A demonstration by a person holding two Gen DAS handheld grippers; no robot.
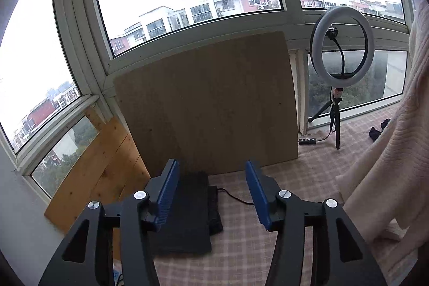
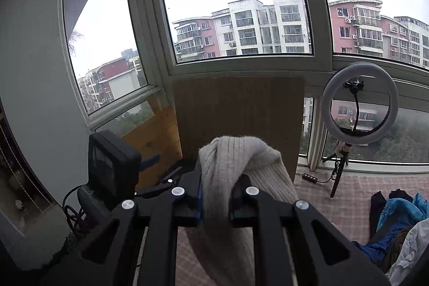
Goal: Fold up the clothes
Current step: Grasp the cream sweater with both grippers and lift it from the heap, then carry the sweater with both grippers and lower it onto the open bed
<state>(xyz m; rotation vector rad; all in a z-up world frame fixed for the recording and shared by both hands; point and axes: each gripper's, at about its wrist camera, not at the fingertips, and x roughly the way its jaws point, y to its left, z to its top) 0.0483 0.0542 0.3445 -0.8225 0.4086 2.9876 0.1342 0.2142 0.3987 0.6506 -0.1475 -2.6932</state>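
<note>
Right wrist view has our right tongs (image 2: 215,201) clamped on a bunched fold of the cream sweater (image 2: 236,160), which humps up over the fingers and trails down toward 6 o'clock. In the left wrist view the same sweater (image 1: 388,141) hangs as a long drape at 3 o'clock, its lower end on the checked cloth (image 1: 241,237) — so most of it is still off the surface. Our left tongs (image 1: 213,195) stand apart, holding nothing, over a flat black pad (image 1: 185,219) at 6 o'clock.

We judge the grip to be the weak point: we hold a wad, not a seam, and thick knit could creep out under its own hanging weight. A swing toward 3 o'clock could catch the ring light (image 2: 359,103) or its stand. Lowering it carelessly might drop it onto the clothes pile (image 2: 396,221) at 4 o'clock — or spread it twisted, since we cannot tell which part of the sweater we hold.
</note>
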